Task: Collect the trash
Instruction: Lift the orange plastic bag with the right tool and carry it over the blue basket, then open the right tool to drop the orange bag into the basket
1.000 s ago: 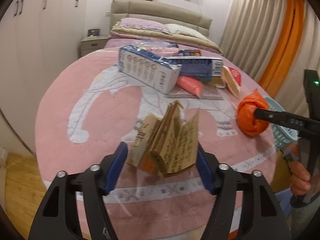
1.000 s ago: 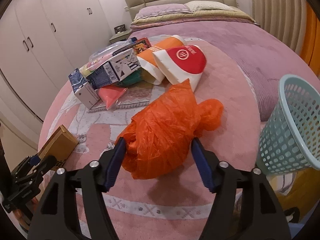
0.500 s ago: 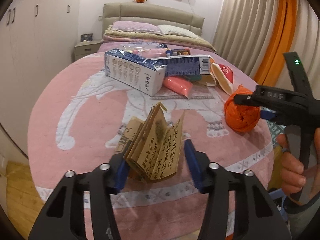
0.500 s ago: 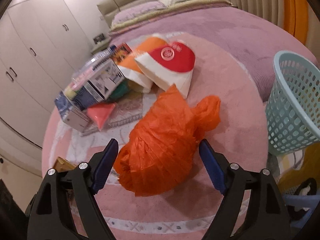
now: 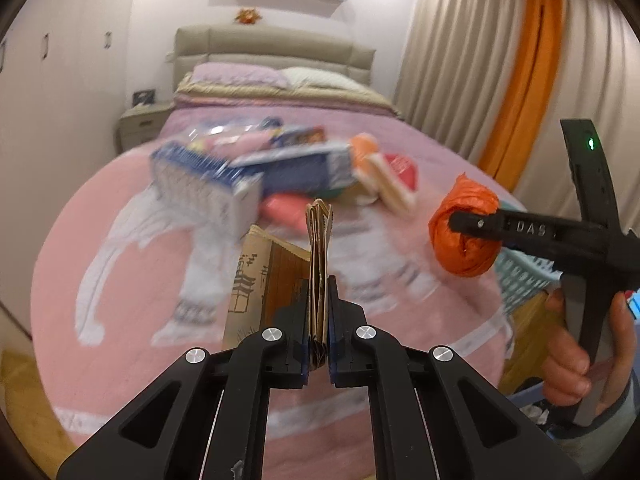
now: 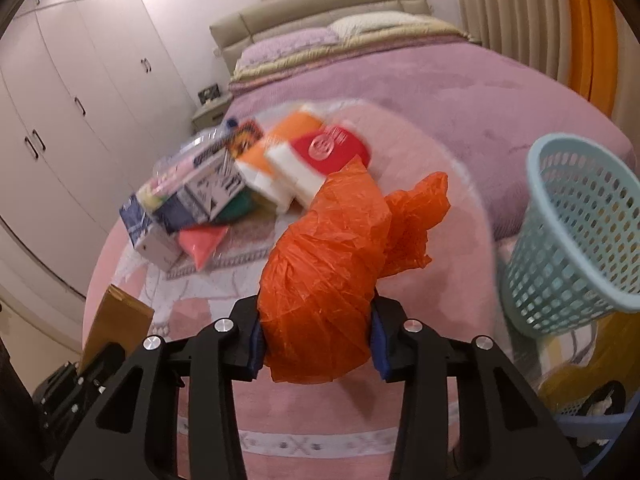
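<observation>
Trash is showing as two pieces: a flattened brown paper bag with black printed characters [image 5: 318, 264], standing upright and pinched thin between the left tongs [image 5: 319, 322], whose jaws have just been closing, and a crinkled orange plastic bag [image 6: 324, 280] bulging between the right tongs [image 6: 318, 338], which have just been squeezing in on it. Both are hanging above the pink bed cover [image 6: 440, 240]. A pale blue perforated plastic basket [image 6: 576, 232] is standing just beside the bed; its inside is hidden.
</observation>
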Demonstrator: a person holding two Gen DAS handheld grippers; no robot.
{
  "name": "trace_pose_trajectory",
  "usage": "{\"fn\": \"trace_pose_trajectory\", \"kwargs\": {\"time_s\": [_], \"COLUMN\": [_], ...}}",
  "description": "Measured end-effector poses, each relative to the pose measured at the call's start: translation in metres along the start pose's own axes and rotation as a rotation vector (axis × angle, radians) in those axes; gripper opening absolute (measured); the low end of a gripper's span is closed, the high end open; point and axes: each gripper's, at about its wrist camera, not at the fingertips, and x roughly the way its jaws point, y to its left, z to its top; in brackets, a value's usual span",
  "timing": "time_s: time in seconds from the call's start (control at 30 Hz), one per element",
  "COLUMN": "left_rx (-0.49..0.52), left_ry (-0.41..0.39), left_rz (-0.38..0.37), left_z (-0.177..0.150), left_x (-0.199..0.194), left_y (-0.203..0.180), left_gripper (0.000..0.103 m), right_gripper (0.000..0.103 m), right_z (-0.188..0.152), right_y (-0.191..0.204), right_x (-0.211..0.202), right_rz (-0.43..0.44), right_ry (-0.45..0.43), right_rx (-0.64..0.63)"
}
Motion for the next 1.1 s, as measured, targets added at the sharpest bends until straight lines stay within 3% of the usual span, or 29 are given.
{"fn": "trace_pose_trajectory", "kwargs": {"time_s": [0.13, 0.3, 0.47, 0.53, 0.77, 0.93, 1.1], "left_rx": [0.052, 0.160, 0.231, 0.255, 0.249, 0.265, 0.205], "left_ry": [-0.034, -0.069, -0.042, -0.031, 0.099, 0.170, 0.236], "left_rz": [-0.057, -0.160, -0.321, -0.349, -0.478, -0.487, -0.534], "left_z": [0.027, 0.065, 0.094, 0.101, 0.112, 0.108, 0.111], "left_x": [0.009, 0.030, 0.066, 0.082, 0.155, 0.197, 0.227], "left_y": [-0.031, -0.092, -0.158, -0.181, -0.242, -0.269, -0.284], "left_gripper": [0.005, 0.004, 0.005, 0.004, 0.005, 0.005, 0.006], "right_gripper": [0.038, 0.038, 0.038, 0.038, 0.038, 0.038, 0.041], "right_z": [0.014, 0.034, 0.049, 0.053, 0.055, 0.048, 0.044], "right_y": [-0.023, -0.070, -0.128, -0.153, -0.228, -0.268, -0.287], "right_x": [-0.026, -0.060, -0.080, -0.083, -0.077, -0.065, -0.053], "right_rz": [-0.035, -0.146, -0.239, -0.275, -0.372, -0.384, -0.398], "right_ry": [-0.088, -0.207, -0.258, -0.265, -0.229, -0.164, -0.121], "right_rx": [0.020, 0.067, 0.152, 0.198, 0.333, 0.413, 0.450]}}
